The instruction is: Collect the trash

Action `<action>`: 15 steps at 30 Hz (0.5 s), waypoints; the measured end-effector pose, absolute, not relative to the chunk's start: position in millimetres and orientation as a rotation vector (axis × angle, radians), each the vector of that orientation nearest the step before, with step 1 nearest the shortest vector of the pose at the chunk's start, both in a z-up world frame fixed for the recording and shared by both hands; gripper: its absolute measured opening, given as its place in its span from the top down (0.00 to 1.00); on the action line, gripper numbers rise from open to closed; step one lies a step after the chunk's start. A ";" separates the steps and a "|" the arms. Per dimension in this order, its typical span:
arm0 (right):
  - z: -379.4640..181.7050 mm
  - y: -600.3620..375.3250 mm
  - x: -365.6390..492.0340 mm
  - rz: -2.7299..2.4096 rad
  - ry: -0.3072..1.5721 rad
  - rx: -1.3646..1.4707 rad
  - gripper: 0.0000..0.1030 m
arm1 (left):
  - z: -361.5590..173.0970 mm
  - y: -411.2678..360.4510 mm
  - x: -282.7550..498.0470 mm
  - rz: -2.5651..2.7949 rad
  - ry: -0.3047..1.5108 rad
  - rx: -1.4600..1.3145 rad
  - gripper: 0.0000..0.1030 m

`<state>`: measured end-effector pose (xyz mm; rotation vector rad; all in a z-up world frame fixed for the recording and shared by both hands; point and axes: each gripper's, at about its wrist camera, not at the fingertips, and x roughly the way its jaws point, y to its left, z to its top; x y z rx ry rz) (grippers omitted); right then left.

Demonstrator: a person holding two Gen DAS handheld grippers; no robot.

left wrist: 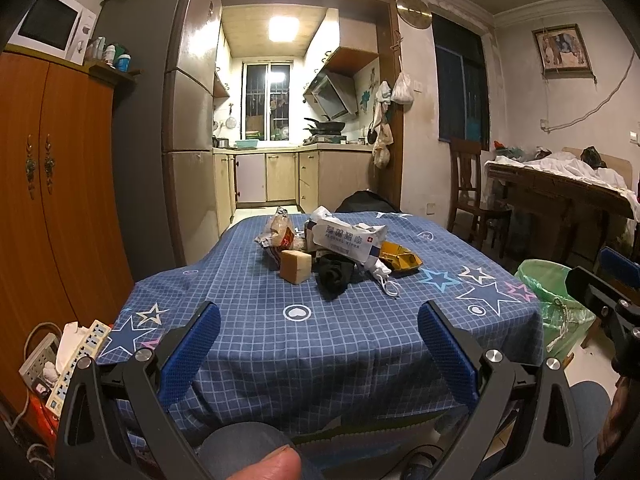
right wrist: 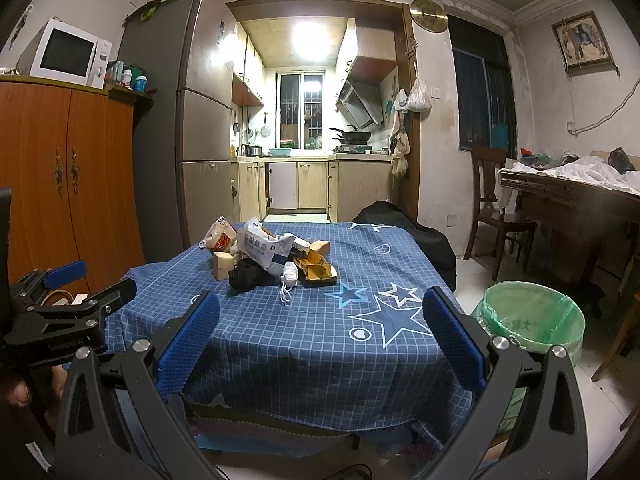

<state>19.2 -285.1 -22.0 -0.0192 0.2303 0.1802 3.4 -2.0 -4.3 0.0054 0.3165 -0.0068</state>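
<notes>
A pile of trash lies on the blue checked tablecloth [left wrist: 340, 332] at the far middle: a white wipes pack [left wrist: 344, 236], a tan block [left wrist: 295, 266], a black cloth [left wrist: 334, 276], a gold wrapper [left wrist: 400, 260], a white mask [left wrist: 386, 278] and a bread bag [left wrist: 278, 236]. The same pile shows in the right wrist view: wipes pack [right wrist: 264, 250], black cloth [right wrist: 248, 276], gold wrapper [right wrist: 318, 272]. A bin with a green liner [right wrist: 532, 324] stands right of the table. My left gripper [left wrist: 320, 344] and right gripper [right wrist: 320, 340] are open and empty at the near table edge.
An orange cupboard [left wrist: 60, 184] with a microwave [left wrist: 52, 26] stands at the left. A power strip and tissues [left wrist: 68, 356] lie by it. A dark bag [right wrist: 404, 224] sits behind the table. A wooden chair [right wrist: 492, 200] and cluttered desk [right wrist: 572, 200] stand at the right.
</notes>
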 end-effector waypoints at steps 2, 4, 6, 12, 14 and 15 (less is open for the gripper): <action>-22.1 -285.2 19.6 0.179 0.232 -0.019 0.05 | -4.5 -2.1 3.3 -0.007 0.316 0.006 0.05; -22.9 -285.1 19.0 0.179 0.232 -0.019 0.05 | -4.4 -2.0 3.4 -0.007 0.316 0.008 0.05; -23.1 -285.2 19.3 0.178 0.233 -0.019 0.05 | -4.3 -2.3 3.6 -0.008 0.316 0.008 0.05; -23.5 -285.4 19.3 0.177 0.235 -0.021 0.05 | -4.6 -3.0 4.0 -0.010 0.318 0.011 0.05; -23.7 -285.6 19.2 0.176 0.236 -0.021 0.05 | -4.4 -3.2 3.9 -0.010 0.320 0.011 0.05; -23.8 -285.9 19.5 0.176 0.237 -0.020 0.05 | -4.5 -3.5 3.8 -0.011 0.320 0.012 0.05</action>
